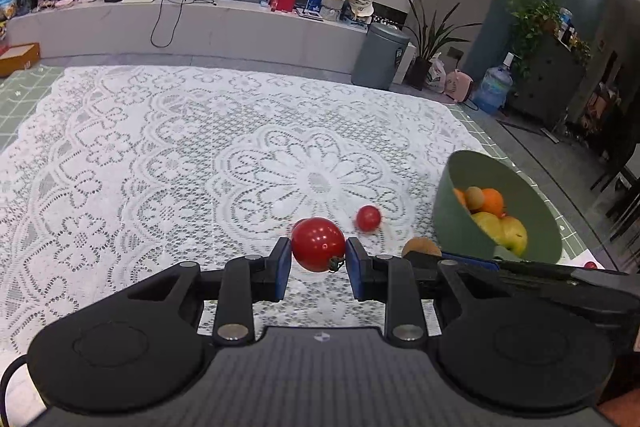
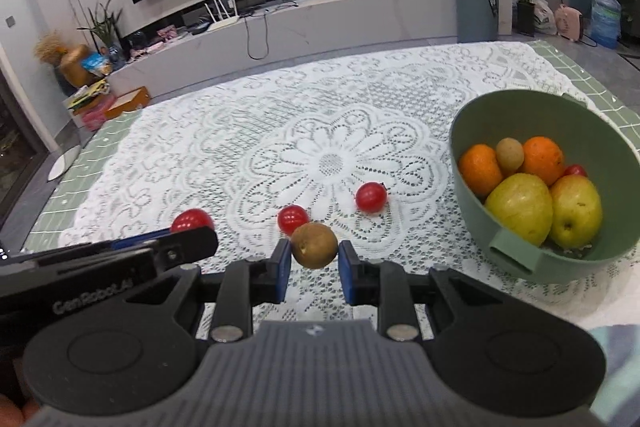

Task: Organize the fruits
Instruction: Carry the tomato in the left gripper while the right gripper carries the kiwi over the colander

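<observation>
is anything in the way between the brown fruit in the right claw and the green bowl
Nothing visible. The small brown round fruit sits clamped in the right claw, and only bare white lace tablecloth lies between it and the green plastic bowl.

The green bowl [image 2: 536, 259] is serving as landmark. To its left, two cherry tomatoes [image 2: 371, 197] [image 2: 293, 218] are lying on the lace tablecloth [image 2: 200, 155] and blocking a low path. Behind them the cloth is staying bare. Above the bowl's rim nothing is standing.
</observation>
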The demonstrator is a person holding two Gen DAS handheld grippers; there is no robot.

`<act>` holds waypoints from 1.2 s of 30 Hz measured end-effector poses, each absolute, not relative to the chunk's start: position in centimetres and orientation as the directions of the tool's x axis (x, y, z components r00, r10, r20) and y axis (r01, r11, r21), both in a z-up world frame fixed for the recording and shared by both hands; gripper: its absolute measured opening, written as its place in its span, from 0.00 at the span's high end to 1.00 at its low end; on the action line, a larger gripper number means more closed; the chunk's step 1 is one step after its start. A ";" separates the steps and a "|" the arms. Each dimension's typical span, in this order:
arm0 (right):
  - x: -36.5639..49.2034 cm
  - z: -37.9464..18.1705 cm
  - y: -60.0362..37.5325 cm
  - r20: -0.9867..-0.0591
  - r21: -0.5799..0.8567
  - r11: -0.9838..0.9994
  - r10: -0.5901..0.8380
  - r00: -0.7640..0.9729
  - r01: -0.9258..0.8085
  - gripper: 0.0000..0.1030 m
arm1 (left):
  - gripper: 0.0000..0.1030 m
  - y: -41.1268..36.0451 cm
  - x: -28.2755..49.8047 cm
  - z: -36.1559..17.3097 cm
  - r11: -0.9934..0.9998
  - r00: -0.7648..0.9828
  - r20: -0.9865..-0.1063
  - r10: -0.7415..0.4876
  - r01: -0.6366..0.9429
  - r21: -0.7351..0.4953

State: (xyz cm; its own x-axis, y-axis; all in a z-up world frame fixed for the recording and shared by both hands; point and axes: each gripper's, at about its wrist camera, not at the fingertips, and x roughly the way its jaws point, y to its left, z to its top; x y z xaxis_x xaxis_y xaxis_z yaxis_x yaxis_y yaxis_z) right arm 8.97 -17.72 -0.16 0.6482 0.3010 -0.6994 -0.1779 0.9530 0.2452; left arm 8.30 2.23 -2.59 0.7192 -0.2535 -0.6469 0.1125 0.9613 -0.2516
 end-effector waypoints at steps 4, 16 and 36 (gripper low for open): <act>7.8 1.6 -19.5 -0.678 0.273 0.944 0.326 0.659 -0.186 0.79 | 0.69 0.9 7.7 -1.2 0.960 0.727 -0.634 -0.265 0.135 -0.246; 5.8 5.4 -24.6 -0.627 0.260 0.942 0.331 0.705 -0.211 0.79 | 0.69 -3.3 7.8 1.3 0.942 0.718 -0.613 -0.330 0.210 -0.262; 9.0 6.7 -33.0 -0.674 0.039 0.982 0.163 0.720 -0.186 0.79 | 0.69 -12.1 11.6 1.3 0.891 0.626 -0.639 -0.447 0.379 -0.251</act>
State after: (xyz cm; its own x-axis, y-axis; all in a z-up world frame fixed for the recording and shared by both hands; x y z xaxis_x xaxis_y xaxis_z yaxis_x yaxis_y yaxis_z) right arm 8.99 -32.97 6.73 0.7204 0.1633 -0.6741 -0.1857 0.9818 0.0394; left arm 11.64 -12.10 1.34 0.6258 -0.4467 -0.6394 0.3790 0.8907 -0.2513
